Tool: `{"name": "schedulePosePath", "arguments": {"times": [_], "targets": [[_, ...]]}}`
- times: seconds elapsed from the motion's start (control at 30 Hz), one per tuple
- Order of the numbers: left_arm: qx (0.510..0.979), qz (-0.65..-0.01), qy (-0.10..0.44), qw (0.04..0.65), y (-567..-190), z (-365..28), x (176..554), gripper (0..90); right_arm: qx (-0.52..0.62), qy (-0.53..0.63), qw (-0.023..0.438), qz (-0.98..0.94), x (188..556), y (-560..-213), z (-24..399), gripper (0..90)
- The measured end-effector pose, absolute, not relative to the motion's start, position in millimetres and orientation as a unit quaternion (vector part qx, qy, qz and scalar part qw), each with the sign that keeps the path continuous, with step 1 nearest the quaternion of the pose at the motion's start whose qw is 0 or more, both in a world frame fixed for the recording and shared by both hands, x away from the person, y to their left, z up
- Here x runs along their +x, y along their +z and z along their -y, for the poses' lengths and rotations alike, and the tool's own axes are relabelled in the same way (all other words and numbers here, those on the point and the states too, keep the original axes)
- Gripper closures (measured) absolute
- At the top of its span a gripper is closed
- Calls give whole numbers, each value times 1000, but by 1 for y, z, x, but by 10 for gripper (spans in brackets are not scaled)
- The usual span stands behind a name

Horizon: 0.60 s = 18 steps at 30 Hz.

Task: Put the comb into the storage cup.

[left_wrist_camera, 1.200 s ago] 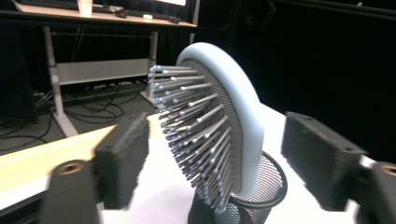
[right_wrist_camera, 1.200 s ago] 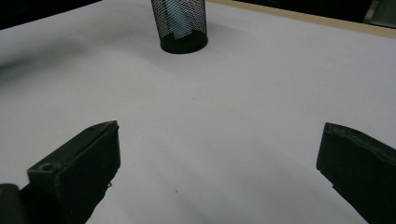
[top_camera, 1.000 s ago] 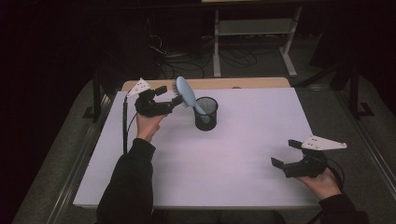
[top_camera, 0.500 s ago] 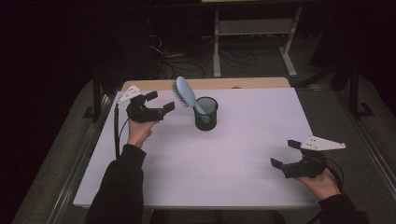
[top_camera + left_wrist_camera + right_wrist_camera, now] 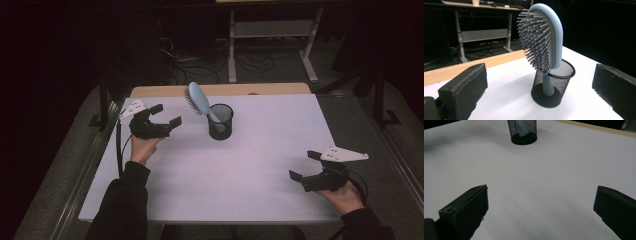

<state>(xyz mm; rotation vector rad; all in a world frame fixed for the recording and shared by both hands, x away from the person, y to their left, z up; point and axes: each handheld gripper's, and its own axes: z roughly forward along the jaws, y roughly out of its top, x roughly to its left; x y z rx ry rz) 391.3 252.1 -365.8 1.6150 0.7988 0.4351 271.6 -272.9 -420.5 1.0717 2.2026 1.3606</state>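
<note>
High view: I'm holding my left gripper [image 5: 165, 115] left of the mesh cup [image 5: 220, 121], jaws apart after just opening, empty. Left gripper view: the hairbrush [image 5: 544, 37] is standing handle-down in the cup. Right gripper view: my right gripper [image 5: 541, 212] is gaping, empty, well short of the cup.

Looks like a lab: dark room, white-topped counter [image 5: 250, 175], loose cables on the floor [image 5: 200, 70], bare metal desk frame [image 5: 270, 35] behind.
</note>
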Motion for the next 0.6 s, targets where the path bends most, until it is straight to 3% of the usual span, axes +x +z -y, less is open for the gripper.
{"name": "schedulePosePath", "arguments": {"times": [0.6], "targets": [[703, -354, 197, 584, -380, -271, 368, 0, 379, 471, 169, -779, 271, -423, 273, 0]]}}
